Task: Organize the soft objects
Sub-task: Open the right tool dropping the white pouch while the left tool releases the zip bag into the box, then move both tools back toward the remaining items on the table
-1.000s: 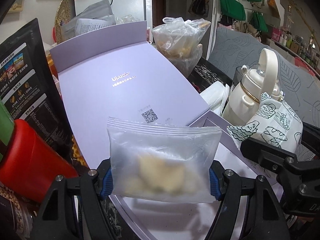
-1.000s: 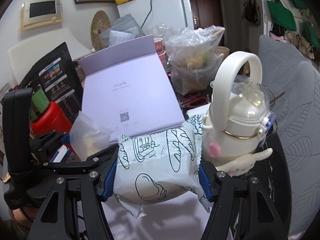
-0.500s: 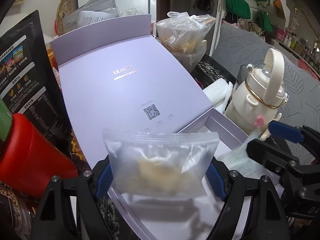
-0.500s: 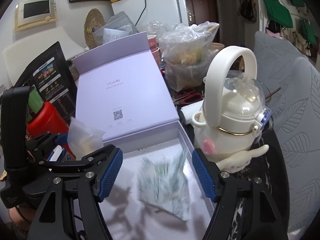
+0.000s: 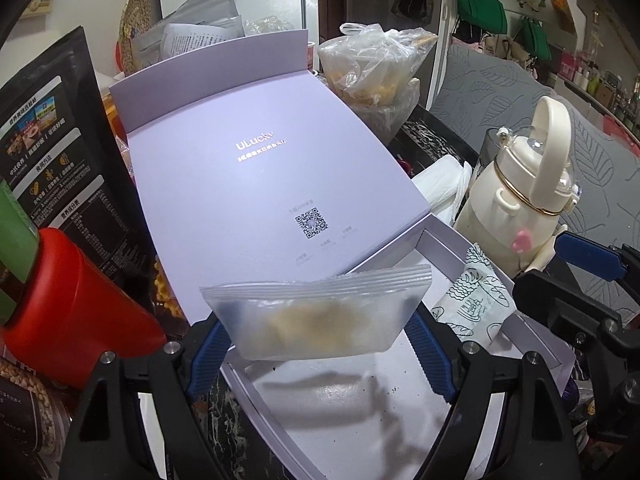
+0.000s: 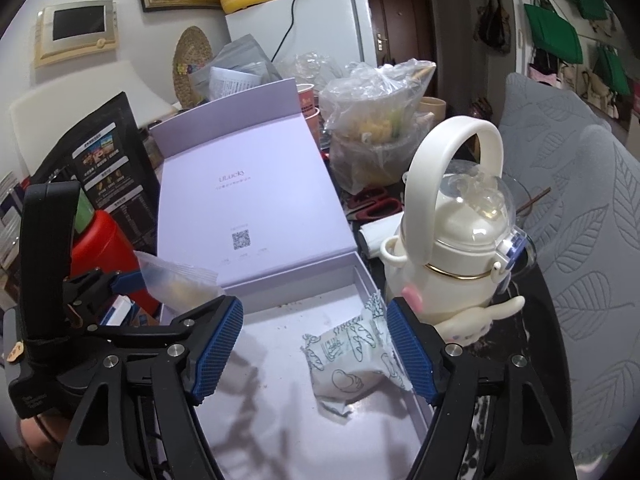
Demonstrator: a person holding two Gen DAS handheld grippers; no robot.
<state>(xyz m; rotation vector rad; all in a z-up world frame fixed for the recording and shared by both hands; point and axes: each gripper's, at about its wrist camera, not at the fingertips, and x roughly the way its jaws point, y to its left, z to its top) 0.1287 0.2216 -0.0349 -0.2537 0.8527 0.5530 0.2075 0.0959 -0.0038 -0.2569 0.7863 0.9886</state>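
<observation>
A frosted zip bag (image 5: 316, 316) with pale yellowish contents sits between the blue pads of my left gripper (image 5: 318, 350), which holds it above the near left edge of the open lilac box (image 5: 448, 248). The bag also shows in the right wrist view (image 6: 180, 286). My right gripper (image 6: 314, 354) is open and empty above the box. A white packet with green bread drawings (image 6: 352, 364) lies in the box against its right wall; it also shows in the left wrist view (image 5: 476, 304).
The box lid (image 5: 256, 168) stands open behind. A cream kettle-shaped bottle (image 6: 456, 240) stands right of the box. A red canister (image 5: 68, 308) and a black pouch (image 5: 52, 160) stand left. A clear bag of food (image 6: 372, 132) sits behind.
My right gripper opened and dropped the white packet into the box, where it now lies still. My left gripper has lowered and moved forward with the zip bag.
</observation>
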